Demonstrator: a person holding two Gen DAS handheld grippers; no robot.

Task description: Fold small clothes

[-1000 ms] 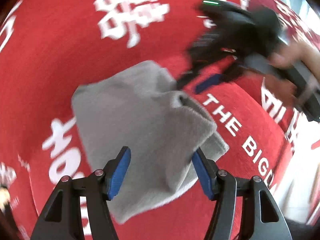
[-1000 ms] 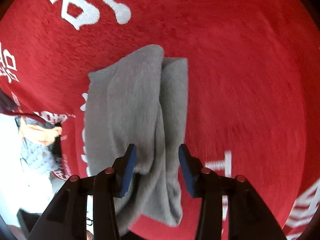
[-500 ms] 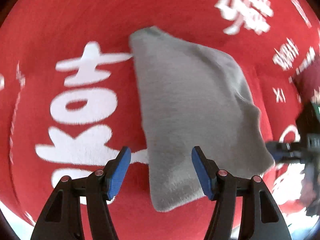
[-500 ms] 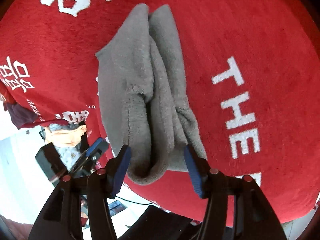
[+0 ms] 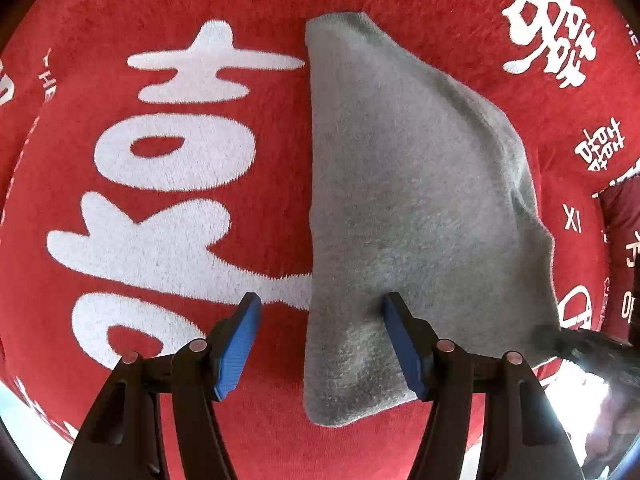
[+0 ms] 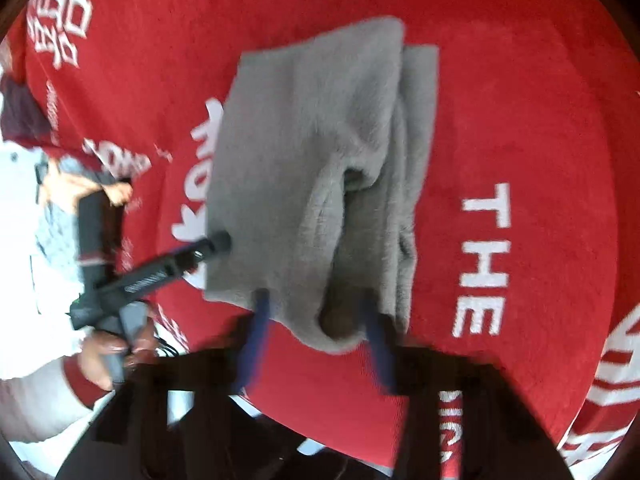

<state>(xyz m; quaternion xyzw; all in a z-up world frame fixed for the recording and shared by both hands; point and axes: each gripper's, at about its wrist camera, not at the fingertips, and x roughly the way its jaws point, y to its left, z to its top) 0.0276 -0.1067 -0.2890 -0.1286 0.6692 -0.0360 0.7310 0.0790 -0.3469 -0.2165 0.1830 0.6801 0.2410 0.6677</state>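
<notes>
We have the grey garment (image 5: 416, 208) lying on the red blanket (image 5: 180, 0), partly over one of its big white printed characters (image 5: 172, 152). It looks folded at least once: from the right wrist camera we see several layers stacked along its right side, and near us an open pocket where the layers gape.

Our left gripper (image 5: 320, 320) sits low over the near left corner of the garment with its jaws spread wide. The left blue pad (image 5: 236, 348) is over bare blanket and the right one is over the cloth, so the straight left edge runs between them. Nothing is pinched.

Our right gripper (image 6: 316, 344) is blurred, but its jaws also stand apart, on either side of the garment's near hem by the gaping pocket. We cannot tell whether they touch the cloth.

To do this step well, we judge that each gripper should take all the layers at its corner, not just the top one, or the stack may slide apart when lifted. The right side needs most care, since the loose pocket could let a pad slip inside between layers. We would close both, lift evenly, and carry the near edge over to meet the far one squarely.
</notes>
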